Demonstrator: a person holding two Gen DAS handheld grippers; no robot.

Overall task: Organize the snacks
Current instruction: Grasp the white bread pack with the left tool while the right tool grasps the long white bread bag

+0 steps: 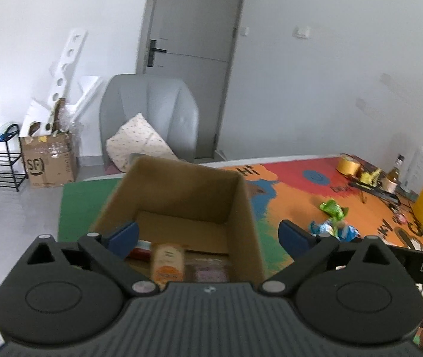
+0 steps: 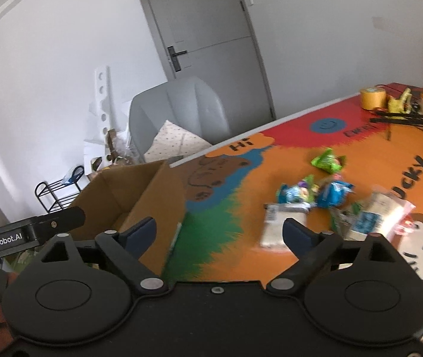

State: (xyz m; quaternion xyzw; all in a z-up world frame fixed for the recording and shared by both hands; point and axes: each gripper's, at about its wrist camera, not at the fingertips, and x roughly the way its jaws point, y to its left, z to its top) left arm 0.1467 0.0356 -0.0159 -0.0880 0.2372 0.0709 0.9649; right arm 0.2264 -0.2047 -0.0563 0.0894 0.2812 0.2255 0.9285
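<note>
Both grippers stood wide and empty. The left gripper (image 1: 208, 235) hung over the cardboard box (image 1: 181, 190), snack packets (image 1: 168, 263) lying below it. Ahead of the right gripper (image 2: 218, 232) loose snacks (image 2: 330, 196) lay scattered on the colourful mat (image 2: 285, 154), the box just left.

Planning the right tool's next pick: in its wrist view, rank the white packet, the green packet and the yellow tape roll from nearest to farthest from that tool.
1. White packet: nearest, just ahead between the fingers.
2. Green packet: mid-table, further back.
3. Yellow tape roll: farthest, at the table's far edge, right.
</note>
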